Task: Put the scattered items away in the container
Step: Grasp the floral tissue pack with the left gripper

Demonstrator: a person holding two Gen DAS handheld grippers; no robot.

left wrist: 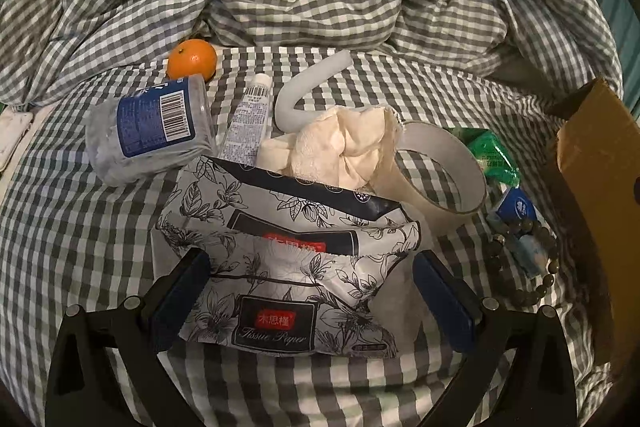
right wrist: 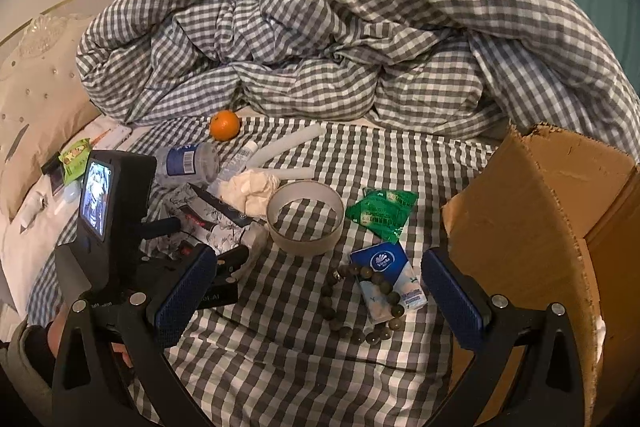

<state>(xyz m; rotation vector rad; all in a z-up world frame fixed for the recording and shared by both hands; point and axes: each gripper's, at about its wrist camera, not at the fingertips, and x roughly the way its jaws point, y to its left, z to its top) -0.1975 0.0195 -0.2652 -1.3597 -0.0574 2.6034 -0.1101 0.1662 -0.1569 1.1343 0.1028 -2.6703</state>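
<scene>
My left gripper (left wrist: 310,291) is open, its blue pads on either side of a floral black-and-white tissue pack (left wrist: 288,259) lying on the checked bed. Behind the pack lie a crushed water bottle (left wrist: 148,129), an orange (left wrist: 192,59), a small tube (left wrist: 248,119), a white bent foam tube (left wrist: 300,87), a crumpled cream cloth (left wrist: 344,147) and a tape roll (left wrist: 440,175). My right gripper (right wrist: 316,291) is open and empty above a bead bracelet (right wrist: 352,311) and a blue Vinda tissue packet (right wrist: 388,279). A green sachet (right wrist: 380,213) lies beyond. The cardboard box (right wrist: 540,211) stands at the right.
A rumpled checked duvet (right wrist: 360,35) is piled along the back of the bed. A cream pillow (right wrist: 36,99) and small items, among them a green snack packet (right wrist: 74,159), lie at the far left. The left gripper's body (right wrist: 112,211) sits left of my right gripper.
</scene>
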